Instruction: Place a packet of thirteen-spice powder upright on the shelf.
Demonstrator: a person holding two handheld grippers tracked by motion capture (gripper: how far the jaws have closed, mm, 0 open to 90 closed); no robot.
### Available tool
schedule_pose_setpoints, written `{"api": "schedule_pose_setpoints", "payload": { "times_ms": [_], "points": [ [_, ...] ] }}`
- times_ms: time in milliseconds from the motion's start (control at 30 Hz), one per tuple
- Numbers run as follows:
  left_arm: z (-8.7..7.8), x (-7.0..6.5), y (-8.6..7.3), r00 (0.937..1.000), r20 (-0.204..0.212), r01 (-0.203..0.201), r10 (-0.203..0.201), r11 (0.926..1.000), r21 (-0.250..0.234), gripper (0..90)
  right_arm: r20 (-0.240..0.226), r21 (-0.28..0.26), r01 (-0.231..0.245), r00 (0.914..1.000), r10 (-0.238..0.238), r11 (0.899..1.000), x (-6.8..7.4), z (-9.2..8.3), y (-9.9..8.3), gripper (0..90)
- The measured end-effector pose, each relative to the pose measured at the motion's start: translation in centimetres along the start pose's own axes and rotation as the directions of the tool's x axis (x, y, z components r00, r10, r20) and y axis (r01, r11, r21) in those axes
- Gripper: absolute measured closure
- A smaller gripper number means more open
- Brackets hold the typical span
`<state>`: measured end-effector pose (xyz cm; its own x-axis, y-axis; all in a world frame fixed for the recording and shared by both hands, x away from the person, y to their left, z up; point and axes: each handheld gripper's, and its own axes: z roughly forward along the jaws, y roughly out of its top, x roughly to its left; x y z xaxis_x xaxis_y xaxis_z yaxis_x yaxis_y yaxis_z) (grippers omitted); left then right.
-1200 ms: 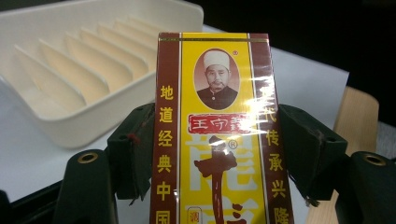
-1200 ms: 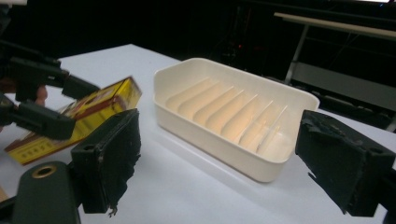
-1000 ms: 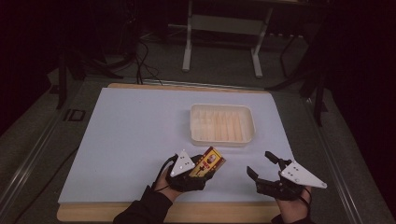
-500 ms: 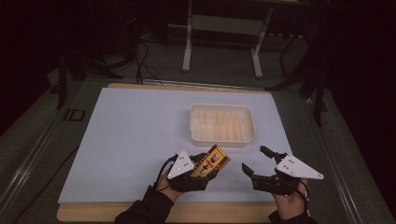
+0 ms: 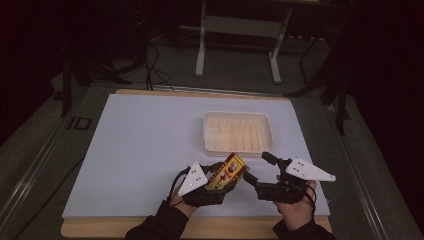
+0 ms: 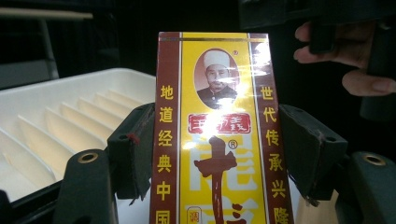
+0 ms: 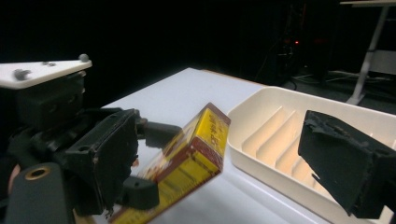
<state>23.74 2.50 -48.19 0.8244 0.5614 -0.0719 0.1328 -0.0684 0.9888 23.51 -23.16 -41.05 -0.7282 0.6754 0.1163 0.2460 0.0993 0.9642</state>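
A person at a pale blue tabletop (image 5: 140, 150) holds a claw in each hand near the front edge. The left claw (image 5: 222, 177) is closed on a yellow and dark red box (image 5: 227, 171), its black pads pressed against the box's two long sides. In the left claw's own view the box (image 6: 217, 130) stands upright between the jaws, showing a small round portrait and columns of Chinese characters. From the right claw's view the box (image 7: 187, 158) is lifted clear of the tabletop and tilted, its far end raised toward a tray.

The right claw (image 5: 259, 175) is just beside the box, jaws spread wide and holding nothing.

The white ribbed tray (image 5: 238, 131) sits on the tabletop just beyond both claws, right of centre.
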Motion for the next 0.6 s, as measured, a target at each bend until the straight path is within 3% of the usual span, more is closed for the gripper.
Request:
{"api": "schedule_pose_setpoints", "payload": {
  "times_ms": [200,300,400,600],
  "points": [
    [-0.2,-0.2,0.1,0.9995,-0.025,-0.019,0.018,0.9982,-0.057,33.5,0.02,-0.017,-0.092,0.9956,0.092,0.996,0.5,1.4,0.1,14.5],
    [-0.3,-0.3,0.1,0.9995,-0.024,-0.022,0.02,0.9972,-0.072,33.5,0.017,-0.026,-0.122,0.9923,0.123,0.992,0.5,1.6,0.0,20.3],
    [-0.1,-0.4,0.1,0.9996,-0.022,-0.018,0.016,0.995,-0.098,33.5,0.0,-0.023,-0.181,0.9835,0.181,0.983,0.6,2.2,-0.2,24.1],
    [-0.2,-0.5,0.1,0.9989,-0.039,-0.032,0.027,0.9905,-0.134,33.5,-0.023,-0.009,-0.254,0.9671,0.253,0.967,0.9,3.1,-0.3,32.4]
  ]
}}
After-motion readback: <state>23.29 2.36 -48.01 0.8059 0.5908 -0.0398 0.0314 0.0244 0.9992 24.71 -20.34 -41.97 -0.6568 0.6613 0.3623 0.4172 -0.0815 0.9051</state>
